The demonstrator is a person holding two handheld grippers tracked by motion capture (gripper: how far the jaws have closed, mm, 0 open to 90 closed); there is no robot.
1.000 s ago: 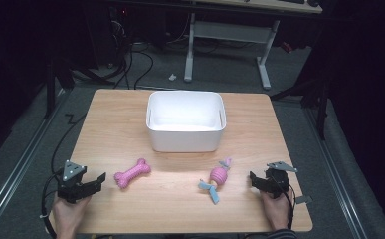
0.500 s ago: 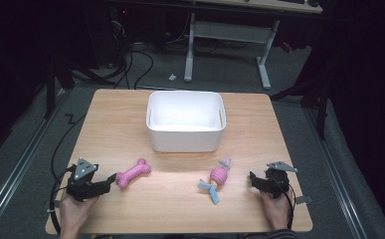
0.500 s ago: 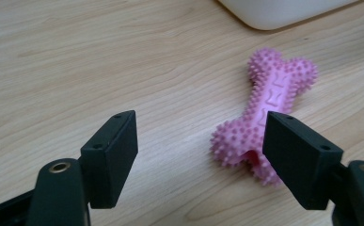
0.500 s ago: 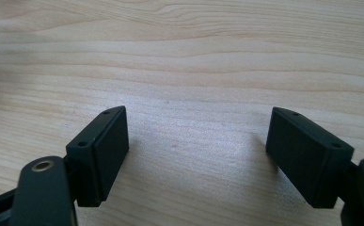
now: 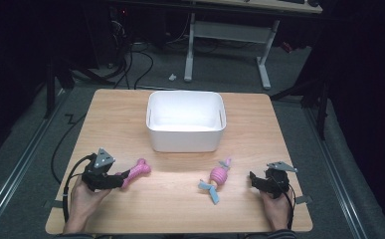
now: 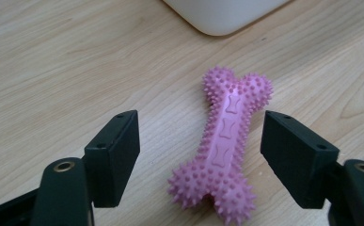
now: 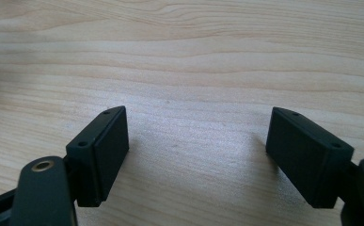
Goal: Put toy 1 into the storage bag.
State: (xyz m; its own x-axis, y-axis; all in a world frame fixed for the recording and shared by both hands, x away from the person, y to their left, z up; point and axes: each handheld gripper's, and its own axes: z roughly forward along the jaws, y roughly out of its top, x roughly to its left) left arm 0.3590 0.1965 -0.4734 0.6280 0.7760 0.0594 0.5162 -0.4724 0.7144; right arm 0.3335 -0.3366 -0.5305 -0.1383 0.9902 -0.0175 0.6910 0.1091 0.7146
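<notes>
While my left gripper (image 6: 201,155) straddles the bone (image 6: 224,141), its jaws have just been closing, yet both pads stand clear of the toy with wood showing on either side. I see a pink rubber bone covered in short spikes, with 3 embossed marks down a smooth shaft and 2 knobs at each end; it lies flat on the table (image 5: 180,209) near the front left, and the near knobs run close to the bottom edge of the left gripper view. From above, the gripper covers its near end. A white plastic bin (image 5: 186,121) with rounded corners sits beyond, cut off in the left gripper view. My right gripper (image 5: 253,179) rests at front right, jaws apart over bare pale woodgrain, holding nothing.
</notes>
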